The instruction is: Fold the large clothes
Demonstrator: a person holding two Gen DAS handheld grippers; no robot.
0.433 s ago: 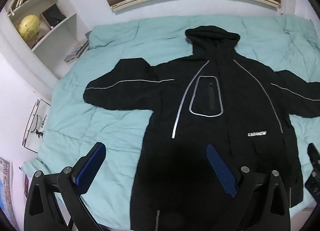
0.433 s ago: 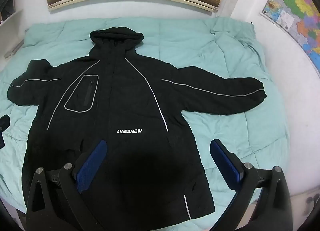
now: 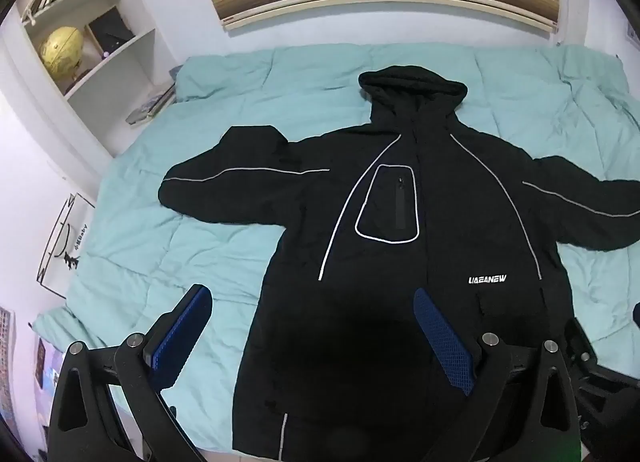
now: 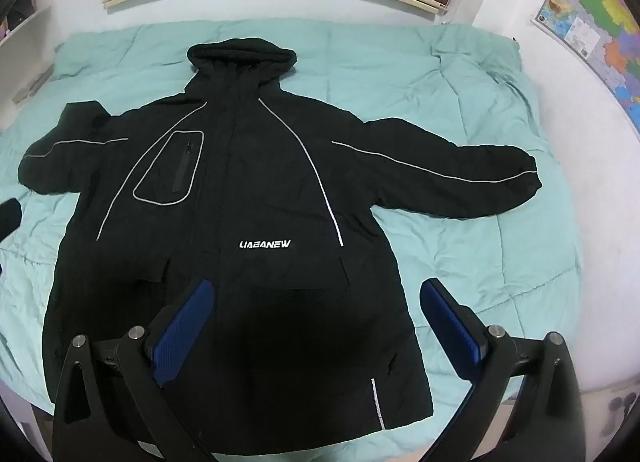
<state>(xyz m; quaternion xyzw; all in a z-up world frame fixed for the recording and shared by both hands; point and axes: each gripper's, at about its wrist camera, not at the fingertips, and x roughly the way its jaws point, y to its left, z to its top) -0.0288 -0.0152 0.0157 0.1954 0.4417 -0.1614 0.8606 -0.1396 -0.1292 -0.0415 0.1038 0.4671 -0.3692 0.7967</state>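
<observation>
The jacket (image 4: 240, 201) lies flat on the quilt (image 4: 460, 262): soft, bulky, likely slippery. Grasp each sleeve at its cuff. Left gripper (image 3: 316, 338) and right gripper (image 4: 320, 326): jaws apart, empty.

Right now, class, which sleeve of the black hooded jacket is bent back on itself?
The sleeve on the bookshelf side; the other sleeve lies straight.

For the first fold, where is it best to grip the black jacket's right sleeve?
Probably at the cuff of the black jacket, coming from above at the outer end: the sleeve lies flat and stretched out on the teal quilt.
</observation>
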